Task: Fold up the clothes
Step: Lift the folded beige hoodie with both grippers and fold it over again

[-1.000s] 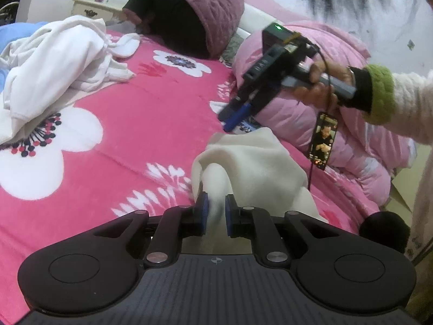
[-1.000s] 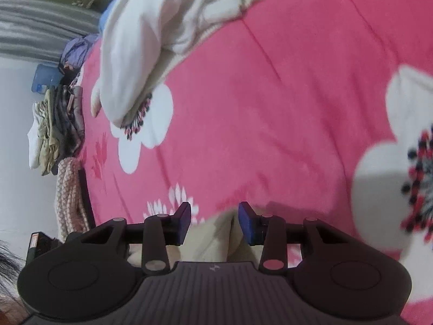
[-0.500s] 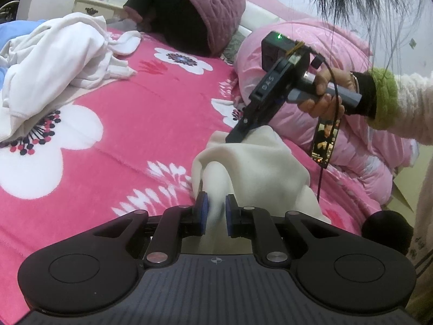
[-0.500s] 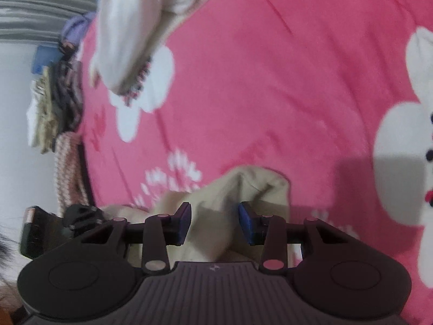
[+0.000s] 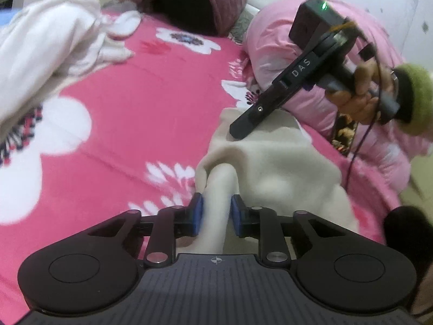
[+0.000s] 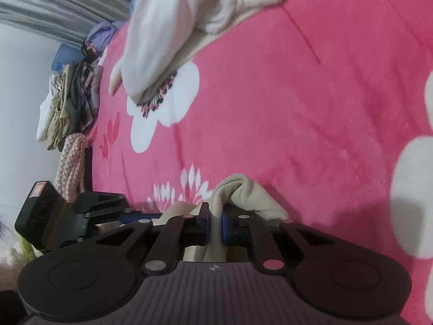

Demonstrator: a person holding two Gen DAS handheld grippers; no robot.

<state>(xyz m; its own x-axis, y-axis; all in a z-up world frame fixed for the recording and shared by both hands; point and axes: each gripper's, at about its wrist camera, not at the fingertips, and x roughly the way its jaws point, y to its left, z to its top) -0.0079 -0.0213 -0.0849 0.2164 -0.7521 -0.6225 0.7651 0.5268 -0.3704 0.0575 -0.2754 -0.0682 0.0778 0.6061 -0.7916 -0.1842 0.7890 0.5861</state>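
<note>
Cream fabric of a garment (image 5: 273, 168) is seen lying on the pink flowered bedspread (image 5: 140, 113) in the lower middle of the left wrist view, bunched into soft ridges. A raised fold of this cream garment is pinched between the blue pads of the left gripper (image 5: 215, 214), whose jaws are drawn in against the cloth on both sides. The right gripper (image 6: 215, 223) is shown in its own view closed on another edge of the same garment (image 6: 243, 192), with a narrow strip of cloth pressed between its blue pads and a small hump of fabric rising just beyond them, at the lower middle of the frame. In the left wrist view the right gripper (image 5: 243, 127) is seen from outside at the centre right, tilted downward, its tip touching the far edge of the cream cloth; it is held by a hand (image 5: 362, 94) with a green cuff at the right edge. A heap of white clothes (image 5: 48, 43) is spread at the upper left of that view, well apart from the cream garment, and it appears again at the top of the right wrist view (image 6: 189, 21). A pink padded quilt (image 5: 273, 43) is bundled at the upper right of the left wrist view. A stack of folded clothing (image 6: 67, 103) is visible at the left edge of the right wrist view.
</note>
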